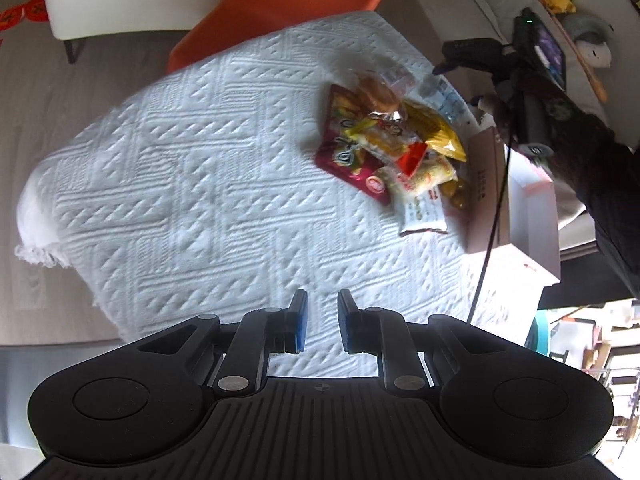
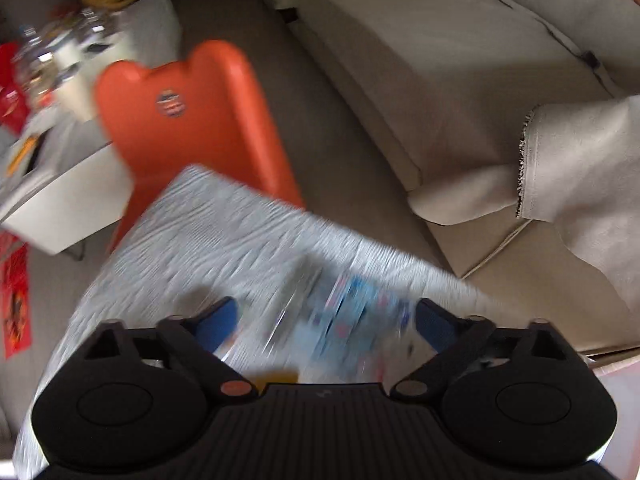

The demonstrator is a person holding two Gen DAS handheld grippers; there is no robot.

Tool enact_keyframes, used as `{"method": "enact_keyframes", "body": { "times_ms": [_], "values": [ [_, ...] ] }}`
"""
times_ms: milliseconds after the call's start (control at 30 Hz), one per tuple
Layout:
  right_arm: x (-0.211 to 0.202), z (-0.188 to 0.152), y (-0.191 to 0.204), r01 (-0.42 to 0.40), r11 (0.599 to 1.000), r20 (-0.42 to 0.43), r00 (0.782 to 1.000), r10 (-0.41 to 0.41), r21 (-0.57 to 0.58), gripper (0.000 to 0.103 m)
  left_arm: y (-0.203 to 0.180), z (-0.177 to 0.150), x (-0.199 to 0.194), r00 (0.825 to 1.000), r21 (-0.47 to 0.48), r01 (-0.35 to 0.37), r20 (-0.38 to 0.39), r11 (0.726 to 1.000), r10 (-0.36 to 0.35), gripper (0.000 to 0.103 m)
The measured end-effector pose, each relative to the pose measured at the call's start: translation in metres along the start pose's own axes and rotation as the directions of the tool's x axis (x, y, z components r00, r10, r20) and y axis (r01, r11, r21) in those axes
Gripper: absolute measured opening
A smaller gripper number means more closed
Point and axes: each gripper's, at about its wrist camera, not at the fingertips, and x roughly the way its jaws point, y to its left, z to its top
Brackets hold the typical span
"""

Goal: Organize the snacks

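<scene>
**One pile of snacks, a box beside it, and the first pick not yet made**

Several snack packets (image 1: 394,140) lie heaped on a table under a white textured cloth (image 1: 192,184), toward its far right part as the left wrist camera sees it. Among them are a dark red bag (image 1: 344,160), a yellow bag (image 1: 438,130), a clear pack of buns (image 1: 376,90) and a pale blue-printed packet (image 1: 444,98). A cardboard box (image 1: 486,188) stands just beside the heap on its right, its inside hidden from both cameras. An orange chair (image 1: 280,4) sits behind the table.

The left gripper (image 1: 322,318) hangs over bare cloth, well apart from the pile, its blue-padded fingers drawn near one another with a narrow gap and nothing between them. The right gripper (image 2: 326,322) has its fingers spread wide and empty; a blurred pale blue packet (image 2: 352,320) shows between them, though whether it is touched cannot be told through the motion blur. In the left wrist view this gripper appears above the far right edge of the heap.

The step in hand looks like the approach to a first pick, most likely of the blue packet. The next move calls for settling the right gripper so the fingers straddle one packet alone, closing on it gently, since the wrappers are thin and overlapping, then carrying it, probably to the box.
</scene>
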Motion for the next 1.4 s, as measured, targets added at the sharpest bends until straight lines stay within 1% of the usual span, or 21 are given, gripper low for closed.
{"method": "enact_keyframes", "body": {
  "times_ms": [33,67,133,167,233,300,333,500,600,700,800,867,933,967,1067,1100,1133,1167,1233,1333,1400],
  "values": [
    [0.013,0.004,0.001,0.033,0.999,-0.013,0.999,-0.033,0.012,0.082,0.006,0.0,0.0,1.0,-0.005,-0.005,-0.003,1.0,0.005,0.019],
    [0.023,0.004,0.003,0.062,0.998,-0.024,0.998,-0.061,0.012,0.075,0.013,0.001,0.001,1.0,-0.013,-0.014,-0.008,1.0,0.014,0.019],
    [0.028,-0.005,0.014,0.08,0.996,-0.023,0.996,-0.081,-0.033,0.073,0.023,0.002,0.005,0.999,-0.026,-0.033,-0.011,0.999,0.033,0.019],
    [0.025,-0.014,0.022,0.058,0.996,-0.022,0.998,-0.059,-0.066,0.072,0.027,0.005,0.006,0.999,-0.024,-0.037,-0.001,0.999,0.037,0.019],
    [0.012,-0.037,0.035,-0.045,0.993,-0.053,0.998,0.04,-0.107,0.071,0.026,0.012,0.006,0.999,-0.007,-0.037,0.024,0.999,0.037,0.019],
    [0.001,-0.062,0.043,-0.16,0.981,-0.112,0.983,0.148,-0.112,0.071,0.021,0.018,0.007,0.999,0.0,-0.022,0.037,1.0,0.022,0.018],
    [-0.005,-0.074,0.045,-0.19,0.975,-0.122,0.977,0.176,-0.116,0.071,0.017,0.02,0.006,0.999,0.009,-0.016,0.049,1.0,0.015,0.017],
    [-0.027,-0.131,0.043,-0.262,0.961,-0.195,0.951,0.24,-0.094,0.072,-0.011,0.024,0.005,0.995,0.12,0.012,0.094,0.993,-0.023,0.016],
    [-0.051,-0.163,0.041,-0.291,0.944,-0.165,0.95,0.265,-0.159,0.077,-0.023,0.025,0.012,0.996,0.15,0.021,0.086,0.989,-0.034,0.016],
    [-0.073,-0.179,0.048,-0.286,0.925,-0.123,0.957,0.263,-0.25,0.08,-0.021,0.021,0.016,0.994,0.127,0.024,0.098,0.992,-0.036,0.016],
    [-0.079,-0.159,0.059,-0.275,0.9,-0.041,0.96,0.278,-0.338,0.089,-0.007,0.012,0.017,0.994,0.066,0.042,0.096,0.997,-0.048,0.019],
    [-0.074,-0.135,0.075,-0.241,0.896,0.013,0.964,0.265,-0.373,0.09,0.003,0.006,0.017,0.995,0.048,0.056,0.075,0.997,-0.059,0.019],
    [-0.057,-0.103,0.098,-0.224,0.884,0.037,0.964,0.262,-0.411,0.09,0.013,0.001,0.018,0.998,0.051,0.039,0.056,0.998,-0.042,0.019],
    [-0.043,-0.087,0.11,-0.205,0.885,0.044,0.968,0.245,-0.418,0.09,0.019,-0.002,0.018,0.998,0.049,0.027,0.047,0.998,-0.029,0.019],
    [-0.003,-0.046,0.132,-0.119,0.926,0.059,0.987,0.15,-0.357,0.09,0.039,-0.007,0.012,0.999,0.013,0.01,0.034,1.0,-0.011,0.019],
    [0.01,-0.036,0.135,-0.127,0.934,0.027,0.989,0.144,-0.334,0.088,0.046,-0.009,0.01,0.999,0.002,0.007,0.032,1.0,-0.007,0.019],
    [0.02,-0.03,0.138,-0.147,0.935,-0.018,0.989,0.149,-0.322,0.072,0.054,-0.01,0.008,1.0,-0.007,0.001,0.03,1.0,-0.001,0.019],
    [0.025,-0.029,0.139,-0.16,0.933,-0.048,0.987,0.152,-0.322,0.071,0.06,-0.011,0.007,1.0,-0.016,-0.005,0.03,1.0,0.005,0.019],
    [0.018,-0.033,0.141,-0.165,0.925,-0.05,0.986,0.157,-0.342,0.04,0.071,-0.009,0.008,1.0,-0.046,-0.008,0.027,0.999,0.01,0.019],
    [0.002,-0.06,0.134,-0.236,0.91,-0.126,0.971,0.204,-0.342,0.029,0.075,0.0,0.016,1.0,-0.063,-0.01,0.02,0.998,0.012,0.019],
    [-0.011,-0.09,0.123,-0.263,0.907,-0.171,0.961,0.217,-0.329,0.029,0.068,0.006,0.019,1.0,-0.041,0.0,0.024,0.999,0.001,0.019]
  ]
}}
